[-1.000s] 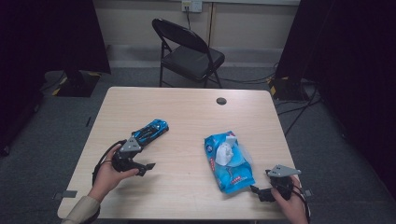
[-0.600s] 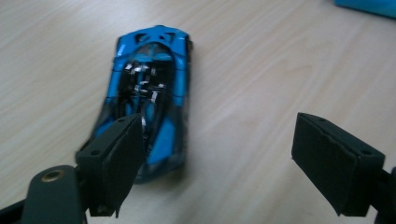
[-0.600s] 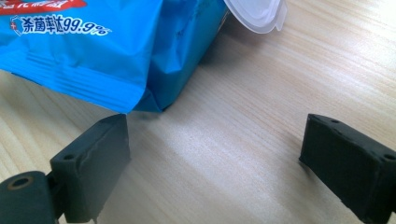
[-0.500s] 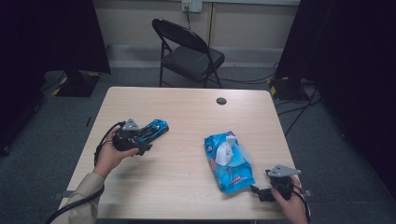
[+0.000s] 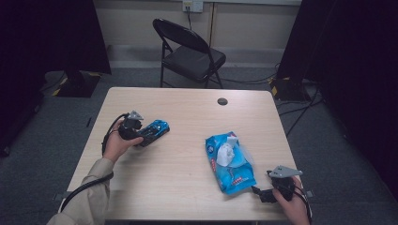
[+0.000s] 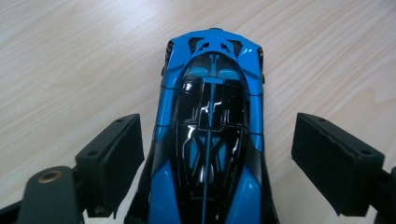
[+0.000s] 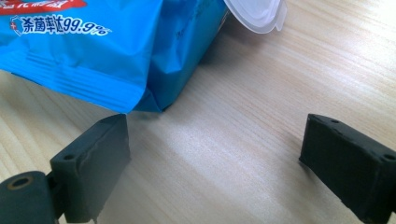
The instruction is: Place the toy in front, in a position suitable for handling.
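Observation:
A blue and black toy car [image 5: 153,131] [image 6: 210,135] lies on the left part of the wooden table [image 5: 187,197]. My left gripper [image 5: 137,134] [image 6: 217,158] is open, its jaws standing on either side of the car with a gap to each side. A blue wet-wipes pack [image 5: 229,161] [image 7: 107,46] with its white lid flipped open lies to the right of centre. My right gripper [image 5: 261,193] [image 7: 215,172] is open near the table's front right corner, just in front of the pack's near corner, with bare wood between its jaws.
A small dark round cap [image 5: 222,101] sits near the table's far edge. A black folding chair [image 5: 187,51] stands beyond the table. Cables trail on the floor at the right.
My left gripper has moved away from the front edge toward the toy car and now straddles it. The right gripper and the wipes pack have stayed put.

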A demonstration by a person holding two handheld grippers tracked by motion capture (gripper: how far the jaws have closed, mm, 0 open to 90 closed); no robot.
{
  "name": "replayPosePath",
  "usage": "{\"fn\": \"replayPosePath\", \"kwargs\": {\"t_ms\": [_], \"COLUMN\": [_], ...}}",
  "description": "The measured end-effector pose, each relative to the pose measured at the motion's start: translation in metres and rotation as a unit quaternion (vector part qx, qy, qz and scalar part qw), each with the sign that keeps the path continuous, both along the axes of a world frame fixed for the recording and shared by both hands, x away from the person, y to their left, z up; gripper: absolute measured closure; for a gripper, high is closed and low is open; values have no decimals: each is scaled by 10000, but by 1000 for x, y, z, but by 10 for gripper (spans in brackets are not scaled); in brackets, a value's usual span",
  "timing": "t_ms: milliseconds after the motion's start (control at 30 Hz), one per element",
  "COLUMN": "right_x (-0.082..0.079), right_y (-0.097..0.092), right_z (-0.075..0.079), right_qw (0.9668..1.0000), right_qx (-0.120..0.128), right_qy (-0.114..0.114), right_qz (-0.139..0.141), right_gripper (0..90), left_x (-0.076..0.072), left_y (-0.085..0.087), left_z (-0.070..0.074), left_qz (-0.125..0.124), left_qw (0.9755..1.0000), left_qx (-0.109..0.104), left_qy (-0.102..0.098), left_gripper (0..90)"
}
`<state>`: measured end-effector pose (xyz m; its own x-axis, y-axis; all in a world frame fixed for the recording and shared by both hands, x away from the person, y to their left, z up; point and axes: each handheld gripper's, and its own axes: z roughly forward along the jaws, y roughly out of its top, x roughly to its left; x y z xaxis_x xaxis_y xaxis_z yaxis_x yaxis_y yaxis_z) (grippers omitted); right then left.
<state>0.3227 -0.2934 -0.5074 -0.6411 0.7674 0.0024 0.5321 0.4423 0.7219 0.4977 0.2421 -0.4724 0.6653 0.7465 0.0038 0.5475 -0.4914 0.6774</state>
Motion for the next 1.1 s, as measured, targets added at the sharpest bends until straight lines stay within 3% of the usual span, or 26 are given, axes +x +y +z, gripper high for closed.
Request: {"fn": "replayPosePath", "kwargs": {"t_ms": [200, 300, 433, 567, 700, 800, 900, 1000, 1100], "right_x": [0, 0, 0, 0, 0, 0, -1, -1, -1], "right_y": [0, 0, 0, 0, 0, 0, 0, 0, 0], "right_z": [0, 0, 0, 0, 0, 0, 0, 0, 0], "right_qw": [10000, 10000, 10000, 10000, 10000, 10000, 10000, 10000, 10000], "right_qx": [0, 0, 0, 1, 2, -1, -1, -1, 1], "right_qy": [-6, -5, -5, -3, -3, -2, -6, -5, -6], "right_qz": [-3, -6, -10, -10, -10, -13, -17, -18, -16], "right_gripper": [76, 76, 77, 76, 77, 76, 76, 76, 76], "left_x": [9, 13, 18, 22, 24, 24, 24, 25, 26], "left_y": [-5, -8, -11, -15, -17, -18, -19, -21, -25], "left_z": [-6, -8, -10, -13, -20, -21, -22, -21, -22], "left_qz": [67, 80, 1, -40, 11, -7, -26, -156, -103], "left_qw": [10000, 9999, 9999, 9998, 9999, 9998, 9998, 9996, 9996], "left_qx": [-13, -32, -42, 160, 105, 182, 199, 199, 264], "left_qy": [-10, 129, 155, 71, 89, -50, -52, 76, 19], "left_gripper": [169, 163, 160, 167, 169, 173, 176, 249, 253]}}
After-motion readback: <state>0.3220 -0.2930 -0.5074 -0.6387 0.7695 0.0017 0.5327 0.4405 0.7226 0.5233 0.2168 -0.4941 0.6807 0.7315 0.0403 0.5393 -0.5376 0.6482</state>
